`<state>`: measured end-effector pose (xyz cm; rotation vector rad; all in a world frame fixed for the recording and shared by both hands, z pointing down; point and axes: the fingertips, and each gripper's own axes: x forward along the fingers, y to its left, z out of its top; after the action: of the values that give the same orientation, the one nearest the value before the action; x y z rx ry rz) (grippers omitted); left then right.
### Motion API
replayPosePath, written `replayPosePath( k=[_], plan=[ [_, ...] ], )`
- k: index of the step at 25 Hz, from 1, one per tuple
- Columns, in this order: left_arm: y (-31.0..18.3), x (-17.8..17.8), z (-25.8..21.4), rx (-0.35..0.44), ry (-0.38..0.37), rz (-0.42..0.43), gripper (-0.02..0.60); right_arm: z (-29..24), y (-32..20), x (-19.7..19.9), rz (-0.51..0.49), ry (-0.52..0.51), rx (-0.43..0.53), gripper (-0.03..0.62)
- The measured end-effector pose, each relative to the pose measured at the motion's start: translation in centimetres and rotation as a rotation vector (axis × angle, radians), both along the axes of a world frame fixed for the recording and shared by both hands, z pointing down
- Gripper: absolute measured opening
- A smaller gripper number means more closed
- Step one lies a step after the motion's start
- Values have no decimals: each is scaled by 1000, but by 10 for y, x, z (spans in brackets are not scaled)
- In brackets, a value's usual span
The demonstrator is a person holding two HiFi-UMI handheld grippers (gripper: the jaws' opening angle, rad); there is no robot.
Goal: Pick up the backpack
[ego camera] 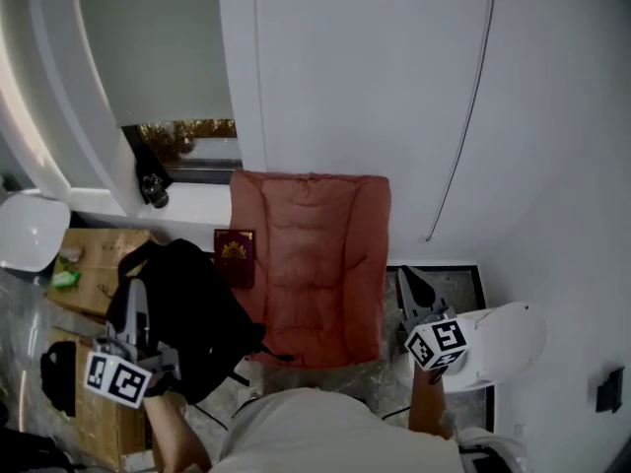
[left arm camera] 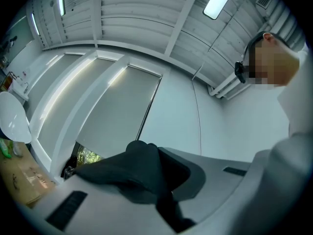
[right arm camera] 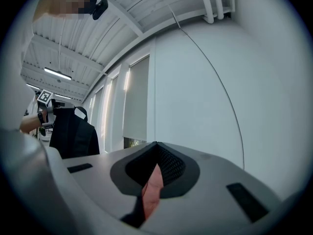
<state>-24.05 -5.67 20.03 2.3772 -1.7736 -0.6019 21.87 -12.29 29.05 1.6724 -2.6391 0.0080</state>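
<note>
- Backpack point(ego camera: 187, 313): hangs low at the left of the head view, black, just beside the pink cushion point(ego camera: 315, 254) and over the cardboard boxes point(ego camera: 99, 264). Looks lifted, though contact underneath can't be ruled out.
- Left claw point(left arm camera: 146, 153): clamped tight on 1 fold of the bag's black fabric, with nothing else between the pads.
- Right claw point(right arm camera: 155, 148): closed too, tips meeting. Shows a pink sliver point(right arm camera: 150, 195) in the slit, whether pinched or only seen through cannot be told. Stands apart from the bag, near the cushion's right edge.
- Risk 1: carries the whole load on a thin pinch of cloth, so could slip free if the bag swings or tips.
- Risk 2: trails a loose strap point(ego camera: 274, 355) toward the cushion's lower edge, so could snag and drag it.
- Around: dark red box point(ego camera: 235, 254) between bag and cushion, close enough to be knocked. White rounded object point(ego camera: 508, 338) by the right claw, well apart from the bag.
</note>
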Motion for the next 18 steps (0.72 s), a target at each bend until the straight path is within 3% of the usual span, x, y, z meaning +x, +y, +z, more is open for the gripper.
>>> replayPosePath(
  k=[9,18],
  plan=[
    [0,-8,12,-18,12,-35,28,-9,-4,10,38,13,7,20],
    [-1,-10,28,-34,-56,-90,28,-12,3,15,60,20,7,20]
  ],
)
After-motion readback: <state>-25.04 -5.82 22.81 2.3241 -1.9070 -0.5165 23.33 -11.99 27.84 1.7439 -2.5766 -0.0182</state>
